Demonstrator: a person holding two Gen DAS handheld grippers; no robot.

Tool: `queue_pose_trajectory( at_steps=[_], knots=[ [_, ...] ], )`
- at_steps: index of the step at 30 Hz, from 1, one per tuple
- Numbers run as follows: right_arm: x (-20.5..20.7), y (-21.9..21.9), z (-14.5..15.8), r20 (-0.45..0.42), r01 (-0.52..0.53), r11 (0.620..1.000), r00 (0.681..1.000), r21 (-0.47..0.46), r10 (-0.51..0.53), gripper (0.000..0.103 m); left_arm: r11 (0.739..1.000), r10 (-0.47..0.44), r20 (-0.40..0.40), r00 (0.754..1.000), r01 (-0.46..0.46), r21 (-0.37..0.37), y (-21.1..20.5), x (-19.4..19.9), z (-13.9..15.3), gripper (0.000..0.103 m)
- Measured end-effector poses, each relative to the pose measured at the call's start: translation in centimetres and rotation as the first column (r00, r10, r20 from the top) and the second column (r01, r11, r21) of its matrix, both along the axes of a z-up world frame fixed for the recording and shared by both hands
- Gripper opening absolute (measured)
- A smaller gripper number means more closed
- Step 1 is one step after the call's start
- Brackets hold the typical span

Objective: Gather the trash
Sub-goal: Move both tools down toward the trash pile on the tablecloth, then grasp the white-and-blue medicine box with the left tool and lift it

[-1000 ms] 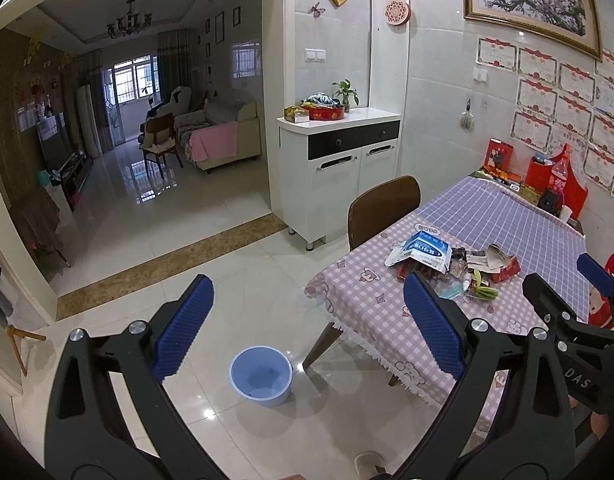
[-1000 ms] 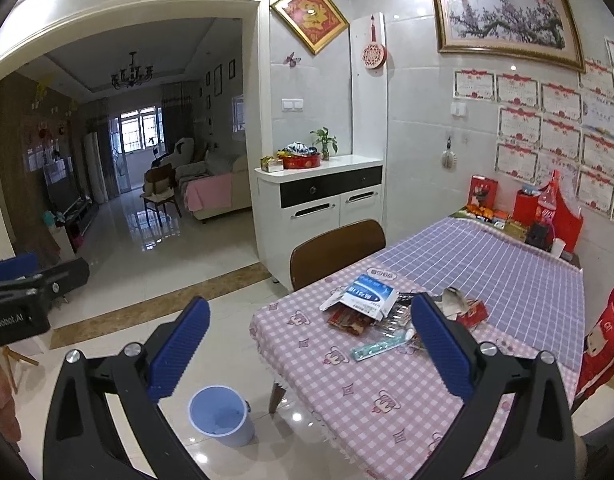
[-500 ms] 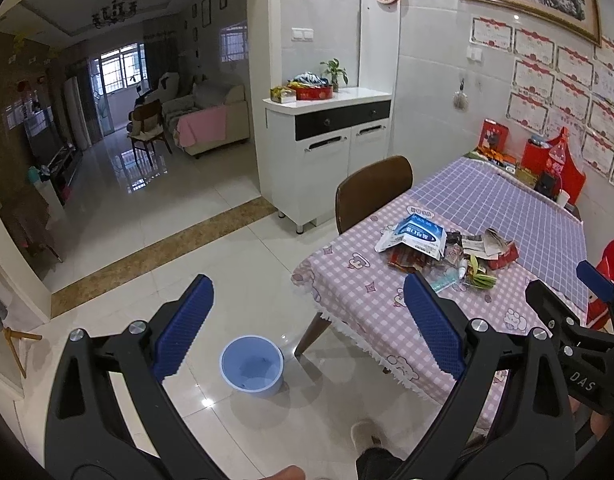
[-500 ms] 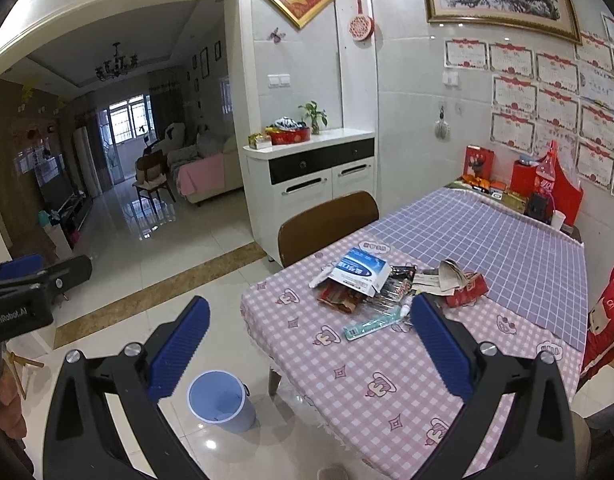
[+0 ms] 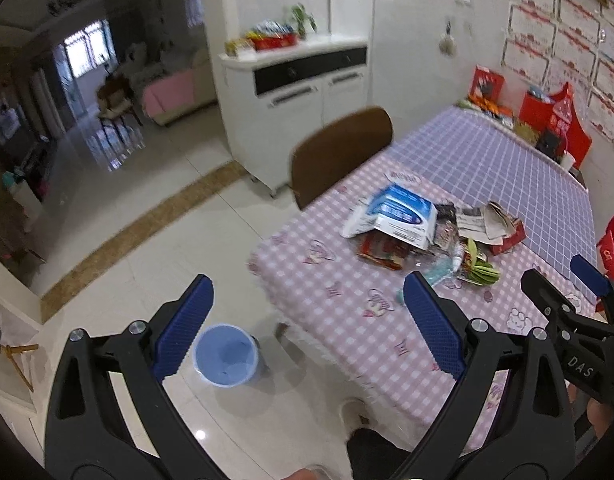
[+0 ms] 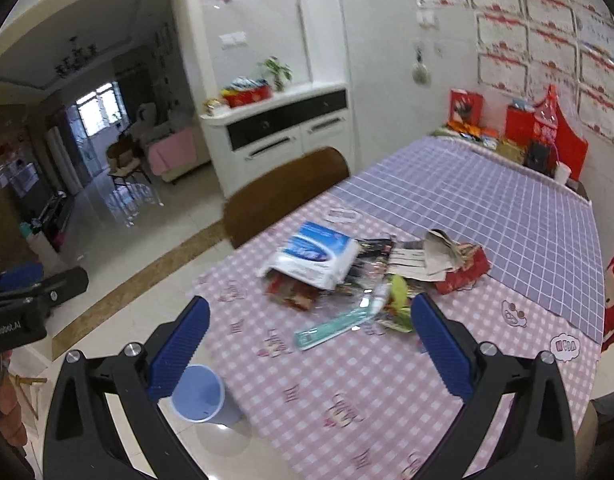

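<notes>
On your far left the floor (image 5: 155,240) runs pale and glossy toward a dim sitting room. Low on that side stands the blue bucket (image 5: 226,355), upright on the tiles just off the table's near corner; its inside looks bare, though blur hides detail.

Your left gripper (image 5: 305,330) hangs in the air with its jaws spread wide and nothing between the blue pads (image 5: 433,328). The bucket shows in the gap between them, well below.

Moving right, a brown chair (image 5: 339,148) is tucked against the table's far edge, with a white cabinet (image 5: 303,80) behind it. The table (image 6: 387,380) wears a pink checked cloth, and a purple checked cloth (image 6: 487,208) covers its far half.

The trash pile (image 6: 371,276) sits near the middle of the table, on the pink cloth close to where the two cloths meet. In it you have a blue and white packet (image 6: 319,254) lying on top of red wrappers, crumpled newspaper (image 6: 439,254) beside a red box (image 6: 465,274), a green wrapper (image 6: 399,300), and a long teal packet (image 6: 333,328) nearest you.

Your right gripper (image 6: 309,350) is likewise spread wide and grips nothing, held above the pink cloth with the teal packet showing between its pads. It is also visible at the right edge of the left wrist view, over the table's near side.

Farthest right, red boxes and bags (image 6: 547,136) stand against the tiled wall.
</notes>
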State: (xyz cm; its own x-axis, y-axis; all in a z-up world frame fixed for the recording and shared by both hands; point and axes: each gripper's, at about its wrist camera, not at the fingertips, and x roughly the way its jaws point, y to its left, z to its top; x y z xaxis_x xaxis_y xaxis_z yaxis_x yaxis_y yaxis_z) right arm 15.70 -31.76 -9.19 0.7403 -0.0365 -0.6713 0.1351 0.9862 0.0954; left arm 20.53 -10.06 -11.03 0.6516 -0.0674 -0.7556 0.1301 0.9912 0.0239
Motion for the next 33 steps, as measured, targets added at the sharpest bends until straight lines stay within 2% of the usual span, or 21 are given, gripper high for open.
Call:
queue_pose_trajectory(
  at_steps=[4,7,12,15,17,22,25,27,28,29,30,33],
  knots=[
    [3.6,-4.0,-2.8,-0.066,0.058,0.998,0.996,-0.014,-0.059,0.099,0.996,-0.033,-0.136,0.99,0.022,-0.081,-3.4,5.5,-4.2,0.094],
    [6.1,-6.7,-5.0,-0.106,0.098,0.995,0.989,-0.027,-0.1,0.099,0.988,-0.047,-0.234,0.971,0.011,-0.151,-5.8,9.3,-7.6,0.094],
    [9.7,-10.2,-8.3,-0.176,0.138,0.99,0.975,-0.011,-0.138,0.099,0.964,-0.012,-0.371,0.929,-0.088,-0.251,-8.3,15.4,-13.7,0.094],
    [11.6,-11.4,-10.3,-0.209,0.151,0.989,0.967,-0.001,-0.148,0.099,0.942,0.023,-0.408,0.913,-0.157,-0.298,-9.0,18.2,-16.4,0.094],
    [13.0,-11.9,-11.7,-0.233,0.152,0.988,0.961,0.007,-0.146,0.099,0.933,0.023,-0.421,0.907,-0.17,-0.317,-9.6,19.5,-17.5,0.094],
    [14.9,-13.2,-14.1,-0.28,0.182,0.983,0.945,0.033,-0.166,0.099,0.92,0.042,-0.472,0.881,-0.219,-0.326,-10.7,22.4,-20.4,0.092],
    [15.4,-13.6,-15.3,-0.305,0.195,0.98,0.937,0.049,-0.171,0.099,0.913,0.045,-0.492,0.87,-0.235,-0.332,-10.8,23.5,-21.5,0.081],
    [15.8,-13.9,-16.1,-0.323,0.193,0.98,0.932,0.058,-0.164,0.099,0.915,0.04,-0.502,0.864,-0.233,-0.329,-10.8,24.0,-22.1,0.069],
    [15.9,-14.0,-16.4,-0.329,0.192,0.979,0.931,0.065,-0.16,0.099,0.91,0.034,-0.504,0.863,-0.236,-0.342,-10.7,24.2,-22.3,0.066],
    [16.1,-14.1,-16.7,-0.337,0.194,0.978,0.928,0.073,-0.159,0.099,0.898,0.028,-0.501,0.865,-0.242,-0.367,-10.5,24.3,-22.4,0.059],
    [16.2,-14.3,-16.9,-0.343,0.196,0.977,0.926,0.083,-0.157,0.098,0.888,0.018,-0.498,0.867,-0.242,-0.39,-10.4,24.5,-22.4,0.046],
    [16.4,-14.3,-17.2,-0.344,0.194,0.976,0.927,0.099,-0.149,0.098,0.874,-0.018,-0.477,0.879,-0.218,-0.435,-10.5,24.9,-22.1,0.031]
  ],
)
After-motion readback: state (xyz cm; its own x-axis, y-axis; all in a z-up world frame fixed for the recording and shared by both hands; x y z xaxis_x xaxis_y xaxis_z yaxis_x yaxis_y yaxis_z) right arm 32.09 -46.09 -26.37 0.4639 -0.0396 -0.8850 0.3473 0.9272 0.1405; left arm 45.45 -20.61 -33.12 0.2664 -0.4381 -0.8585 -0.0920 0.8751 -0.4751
